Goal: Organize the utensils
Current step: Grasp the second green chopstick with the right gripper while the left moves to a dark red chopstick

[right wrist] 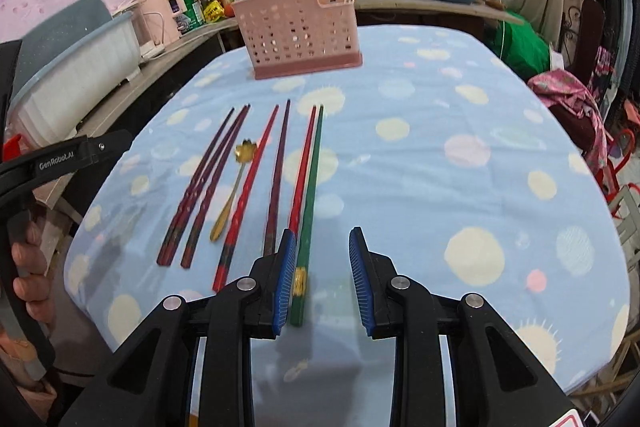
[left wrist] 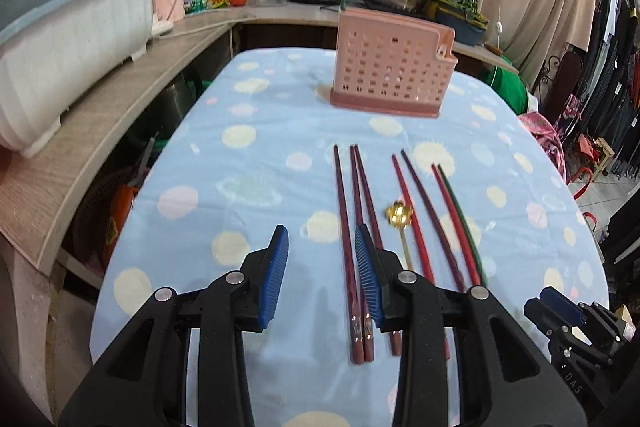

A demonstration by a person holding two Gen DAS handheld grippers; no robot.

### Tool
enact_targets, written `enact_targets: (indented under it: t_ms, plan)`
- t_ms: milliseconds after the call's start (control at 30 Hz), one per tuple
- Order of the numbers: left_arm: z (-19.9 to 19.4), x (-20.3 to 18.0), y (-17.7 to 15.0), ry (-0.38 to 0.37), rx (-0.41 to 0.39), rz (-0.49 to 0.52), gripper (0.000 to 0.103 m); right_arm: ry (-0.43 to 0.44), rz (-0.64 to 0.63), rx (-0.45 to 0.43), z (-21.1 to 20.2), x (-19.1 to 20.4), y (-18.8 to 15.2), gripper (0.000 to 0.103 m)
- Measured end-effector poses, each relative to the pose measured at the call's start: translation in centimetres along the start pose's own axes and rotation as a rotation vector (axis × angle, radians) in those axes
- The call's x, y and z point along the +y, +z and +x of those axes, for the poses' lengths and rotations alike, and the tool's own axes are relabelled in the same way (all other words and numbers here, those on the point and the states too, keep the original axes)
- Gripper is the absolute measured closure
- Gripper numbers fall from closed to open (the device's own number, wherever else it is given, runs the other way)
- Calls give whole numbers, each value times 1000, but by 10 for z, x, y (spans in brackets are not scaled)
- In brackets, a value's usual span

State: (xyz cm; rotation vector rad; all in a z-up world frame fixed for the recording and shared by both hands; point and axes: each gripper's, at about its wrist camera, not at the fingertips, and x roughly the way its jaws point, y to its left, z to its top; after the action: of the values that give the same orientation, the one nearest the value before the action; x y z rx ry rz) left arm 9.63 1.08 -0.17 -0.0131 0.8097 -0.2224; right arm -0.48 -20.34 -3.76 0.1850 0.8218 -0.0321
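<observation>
Seven chopsticks (right wrist: 276,171) and a gold spoon (right wrist: 232,187) lie lined up near the pink holder (right wrist: 298,27), ready for picking; left gripper (left wrist: 320,267) and right gripper (right wrist: 322,267) hover open, apparently empty.

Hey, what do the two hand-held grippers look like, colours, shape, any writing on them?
Both match. The left hand-held gripper and the right hand-held gripper have black plastic scissor-like linkage arms with round silver pivot pins, and two fingers faced with ribbed blue pads. In the right wrist view the left tool's black body reads "GenRobot.AI" in pale letters. No cables or sleeves show.
</observation>
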Motion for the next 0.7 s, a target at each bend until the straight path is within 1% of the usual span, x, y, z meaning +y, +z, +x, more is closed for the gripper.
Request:
enact_targets:
  t_ms: [167, 500, 700]
  plan:
    - [9, 3, -15, -1, 36, -11, 70, 5, 16, 22, 9, 0, -9, 75]
    - [19, -2, -28, -3, 73, -1, 70, 9, 16, 47, 21, 5, -16, 75]
    - [22, -1, -32, -7, 84, -2, 70, 7, 10, 49, 24, 5, -19, 80]
